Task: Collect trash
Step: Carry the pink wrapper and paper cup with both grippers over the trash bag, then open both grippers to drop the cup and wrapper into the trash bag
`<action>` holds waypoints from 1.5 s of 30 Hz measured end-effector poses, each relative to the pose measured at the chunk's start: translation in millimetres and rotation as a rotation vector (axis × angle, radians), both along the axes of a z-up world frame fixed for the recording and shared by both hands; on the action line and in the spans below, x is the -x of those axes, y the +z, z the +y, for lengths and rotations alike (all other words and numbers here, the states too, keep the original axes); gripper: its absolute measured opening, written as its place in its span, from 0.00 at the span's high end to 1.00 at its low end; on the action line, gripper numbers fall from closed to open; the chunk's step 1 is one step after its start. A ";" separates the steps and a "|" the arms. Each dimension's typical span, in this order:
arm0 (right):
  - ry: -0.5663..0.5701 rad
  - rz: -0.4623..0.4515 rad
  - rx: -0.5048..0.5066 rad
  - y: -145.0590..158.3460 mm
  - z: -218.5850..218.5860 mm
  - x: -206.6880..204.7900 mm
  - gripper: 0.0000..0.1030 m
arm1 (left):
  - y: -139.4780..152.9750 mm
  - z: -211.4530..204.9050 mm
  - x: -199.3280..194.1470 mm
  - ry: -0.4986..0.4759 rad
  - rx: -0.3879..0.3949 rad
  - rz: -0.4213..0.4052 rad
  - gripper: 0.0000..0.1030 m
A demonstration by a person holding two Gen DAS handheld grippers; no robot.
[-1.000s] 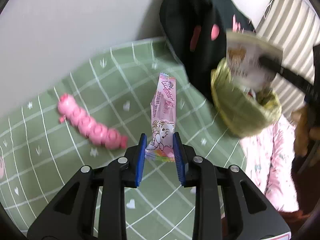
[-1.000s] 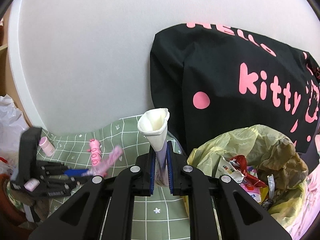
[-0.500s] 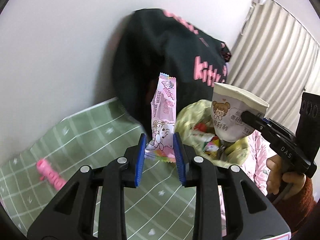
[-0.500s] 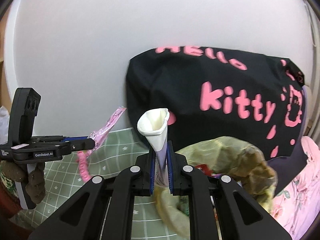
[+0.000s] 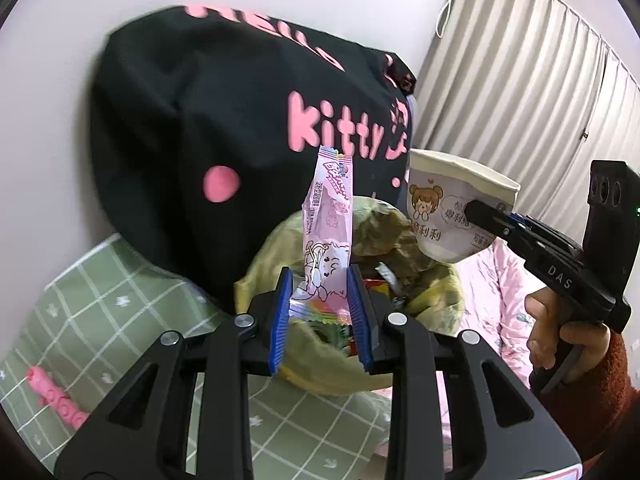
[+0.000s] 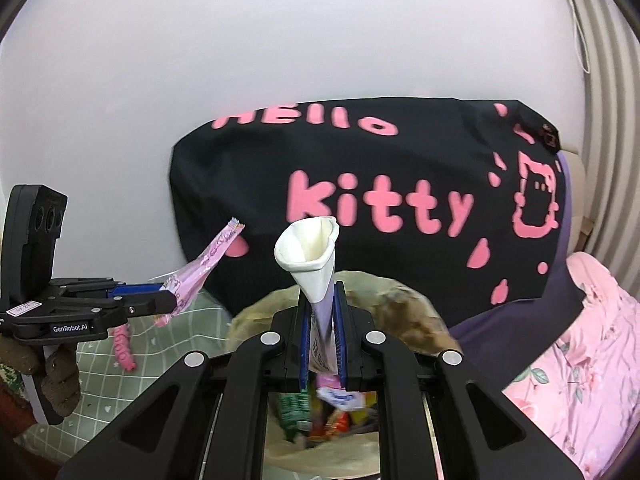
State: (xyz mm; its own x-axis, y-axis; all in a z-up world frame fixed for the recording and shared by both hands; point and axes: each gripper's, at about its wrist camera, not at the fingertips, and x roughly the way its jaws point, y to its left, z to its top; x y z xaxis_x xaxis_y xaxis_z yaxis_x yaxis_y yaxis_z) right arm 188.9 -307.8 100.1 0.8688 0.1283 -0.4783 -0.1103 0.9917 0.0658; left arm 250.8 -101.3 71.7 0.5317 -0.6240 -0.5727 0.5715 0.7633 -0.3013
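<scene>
left wrist, trash bag (image 5: 256, 264) nearer, centred now

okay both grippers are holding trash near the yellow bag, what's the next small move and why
Probably open the right gripper: its squashed paper cup hangs over the open yellow trash bag, so it should drop in. The left gripper with the pink wrapper can follow.
</scene>
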 end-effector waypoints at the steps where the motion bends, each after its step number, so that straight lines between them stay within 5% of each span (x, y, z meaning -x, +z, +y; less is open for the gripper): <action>1: -0.006 -0.001 -0.004 0.0 -5.3 0.1 0.89 | -1.3 -7.3 -1.7 -0.010 -0.005 0.003 0.74; 11: 0.016 0.124 -0.070 -39.5 -47.7 -27.5 0.89 | -36.9 -77.0 -25.7 -0.066 -0.138 0.069 0.74; 24: 0.090 0.192 -0.111 -70.6 -61.2 -59.0 0.89 | -61.6 -101.0 -52.8 -0.016 -0.245 0.135 0.74; 33: 0.074 0.232 -0.095 -80.7 -47.1 -54.6 0.88 | -62.7 -83.5 -54.2 -0.039 -0.125 0.204 0.68; 37: 0.025 0.231 -0.074 -81.6 -44.7 -46.3 0.68 | -54.6 -69.0 -43.1 -0.038 -0.052 0.184 0.54; 41: -0.015 0.223 -0.051 -76.5 -39.3 -33.7 0.67 | -46.9 -37.3 -16.4 0.029 -0.027 0.152 0.41; 45: -0.022 0.186 -0.053 -65.0 -24.4 -13.6 0.64 | -42.4 -4.3 14.3 0.144 -0.065 0.102 0.38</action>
State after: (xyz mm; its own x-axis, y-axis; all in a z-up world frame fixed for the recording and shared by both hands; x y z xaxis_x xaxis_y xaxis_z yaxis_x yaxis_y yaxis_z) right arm 202.5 -332.2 35.2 0.7691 0.1394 -0.6237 -0.0698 0.9884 0.1348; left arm 236.4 -105.6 29.4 0.5502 -0.5055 -0.6646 0.4239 0.8548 -0.2993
